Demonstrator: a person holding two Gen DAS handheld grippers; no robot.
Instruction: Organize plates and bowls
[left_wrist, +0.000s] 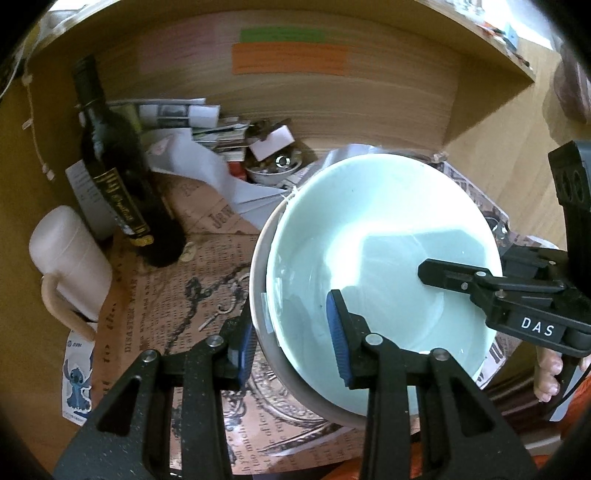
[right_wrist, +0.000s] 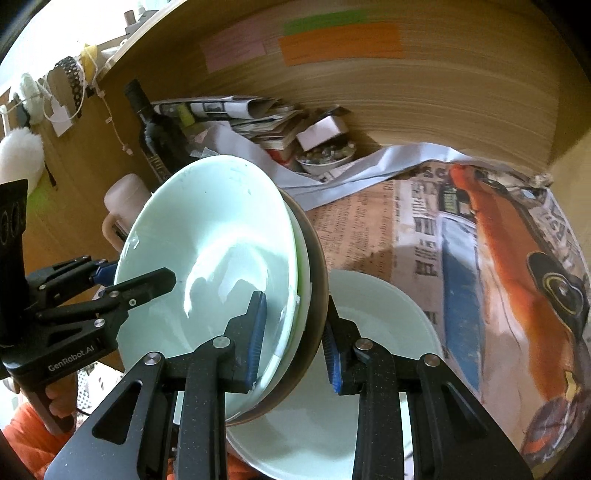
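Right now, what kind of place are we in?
Probably a cluttered home shelf nook: wooden walls, a dark bottle, piled papers. Both grippers, left and right, grip stacked bowls.

The wooden desk (left_wrist: 491, 155) carries printed newspaper sheets (left_wrist: 177, 295). A dark bottle (left_wrist: 122, 177), a white mug (left_wrist: 70, 262) and a white plate (right_wrist: 399, 317) rest on them.

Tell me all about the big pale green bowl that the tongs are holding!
The pale green bowl is glossy and smooth, like glazed ceramic, with bright light reflecting inside. It looks empty. It sits nested in a grey-brown outer dish, and the stack is tilted up on edge. The right tongs pinch the rim on one side and the left tongs pinch the other. Below it lies a white plate on newspaper.
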